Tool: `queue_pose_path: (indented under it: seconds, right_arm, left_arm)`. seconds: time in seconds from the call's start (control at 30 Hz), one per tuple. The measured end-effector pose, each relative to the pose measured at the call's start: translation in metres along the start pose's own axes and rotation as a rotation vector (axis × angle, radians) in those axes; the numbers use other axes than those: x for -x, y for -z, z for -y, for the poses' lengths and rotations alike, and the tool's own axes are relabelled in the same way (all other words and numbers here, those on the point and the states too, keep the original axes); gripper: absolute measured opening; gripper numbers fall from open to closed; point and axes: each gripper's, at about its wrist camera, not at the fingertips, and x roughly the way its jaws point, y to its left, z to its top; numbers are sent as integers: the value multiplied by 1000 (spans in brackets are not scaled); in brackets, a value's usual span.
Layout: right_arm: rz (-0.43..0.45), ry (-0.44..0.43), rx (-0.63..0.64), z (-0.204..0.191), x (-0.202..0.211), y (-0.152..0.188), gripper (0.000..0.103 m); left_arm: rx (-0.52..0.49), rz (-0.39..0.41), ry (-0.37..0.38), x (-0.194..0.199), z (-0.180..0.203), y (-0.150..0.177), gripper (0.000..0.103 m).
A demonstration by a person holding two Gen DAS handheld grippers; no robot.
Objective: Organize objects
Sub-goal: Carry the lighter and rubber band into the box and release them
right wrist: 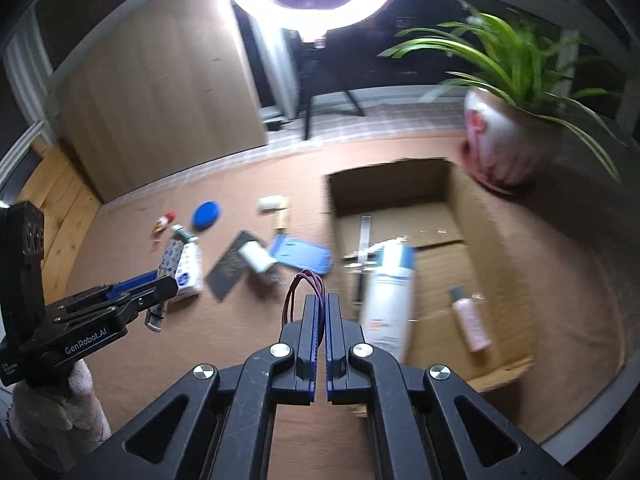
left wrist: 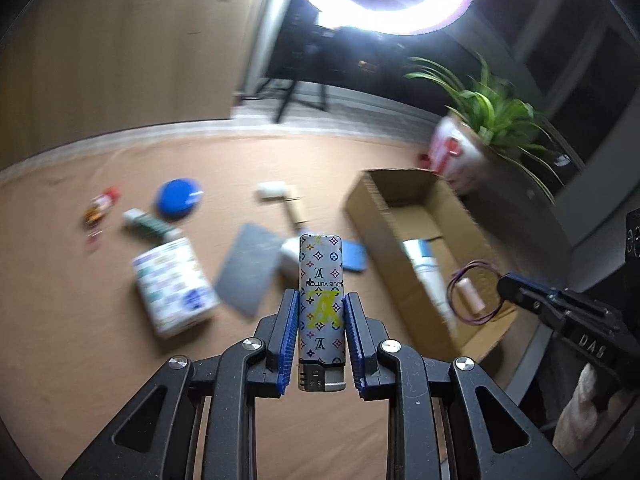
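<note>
The left claw [left wrist: 320, 320] grasps an upright grey patterned lighter [left wrist: 321, 304] above the tabletop [left wrist: 80, 340]. The right claw [right wrist: 320, 312] is clenched on thin purple wire loops [right wrist: 304, 284]. The open cardboard box [right wrist: 496, 216] already holds a white-blue tube [right wrist: 390, 300] and a small pink bottle [right wrist: 470, 320]; several items farther away are left.

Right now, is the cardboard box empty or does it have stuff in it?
Not empty. The open cardboard box already holds a white tube and a small pink bottle.

White lighter [left wrist: 321, 304], multicoloured monogram print
</note>
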Motion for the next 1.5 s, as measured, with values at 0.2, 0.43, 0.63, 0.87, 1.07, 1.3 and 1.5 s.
queue_pose_path:
  seconds: [0.2, 0.43, 0.63, 0.87, 1.07, 1.3, 1.5]
  right_arm:
    - [-2, 38, -54, 44, -4, 1, 3]
    - [-18, 53, -87, 78, -14, 1, 3]
    - [-34, 52, -91, 95, -22, 1, 3]
    - [-58, 33, -113, 107, -29, 1, 33]
    - [-29, 50, -108, 104, -24, 1, 51]
    - [-22, 18, -93, 84, -25, -4, 51]
    - [-23, -43, -42, 50, -28, -10, 51]
  left_arm:
    - [-67, -22, 45, -37, 63, -22, 24]
    - [-102, -54, 53, -77, 108, -38, 24]
    - [-109, -80, 28, -103, 123, -41, 24]
    - [-85, -84, 31, -106, 118, -45, 55]
    - [-51, -63, 6, -93, 101, -48, 62]
    - [-5, -28, -44, -63, 64, -41, 62]
    - [45, -1, -121, -32, 16, -27, 62]
